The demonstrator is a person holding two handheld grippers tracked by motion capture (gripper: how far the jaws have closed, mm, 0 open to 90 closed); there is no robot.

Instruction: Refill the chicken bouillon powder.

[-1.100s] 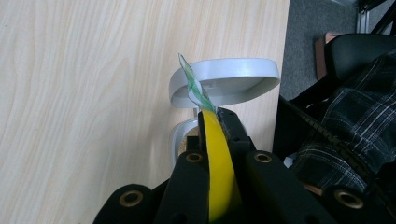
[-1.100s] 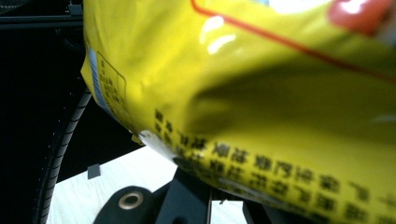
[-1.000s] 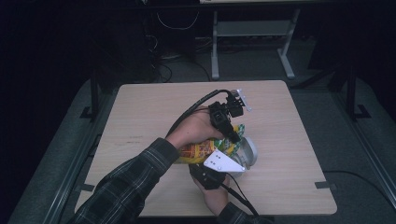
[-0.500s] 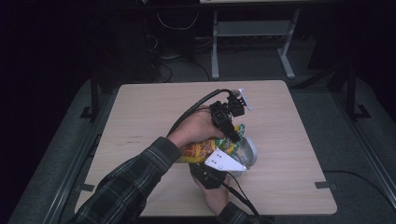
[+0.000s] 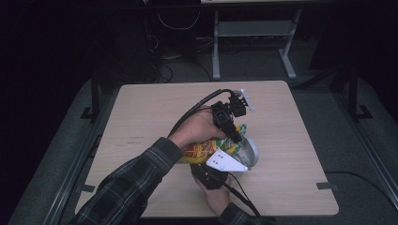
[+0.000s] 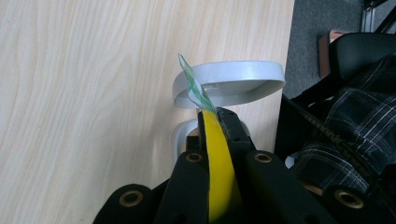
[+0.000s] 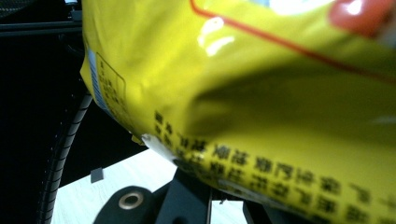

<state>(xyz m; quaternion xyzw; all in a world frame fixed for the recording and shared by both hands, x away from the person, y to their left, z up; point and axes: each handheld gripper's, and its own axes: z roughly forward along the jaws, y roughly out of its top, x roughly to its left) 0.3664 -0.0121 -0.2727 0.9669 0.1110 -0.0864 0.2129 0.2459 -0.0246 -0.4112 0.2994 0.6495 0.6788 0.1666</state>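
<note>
Your left gripper (image 6: pixel 212 140) is clamped on the top edge of the yellow snack bag (image 5: pixel 206 149), held just above the grey bowl (image 5: pixel 248 152) near the middle of the table (image 5: pixel 141 117). Your right gripper (image 5: pixel 211 176) sits under the bag — whether its jaws are closed, I cannot tell. Pull too hard and the seal may rip suddenly, scattering snacks past the bowl. There's bare table to the left and behind — the near edge is close.

Yellow printed snack bag (image 5: pixel 202 151), glossy, crumpled, held edge-up above grey bowl (image 6: pixel 233 82)
</note>
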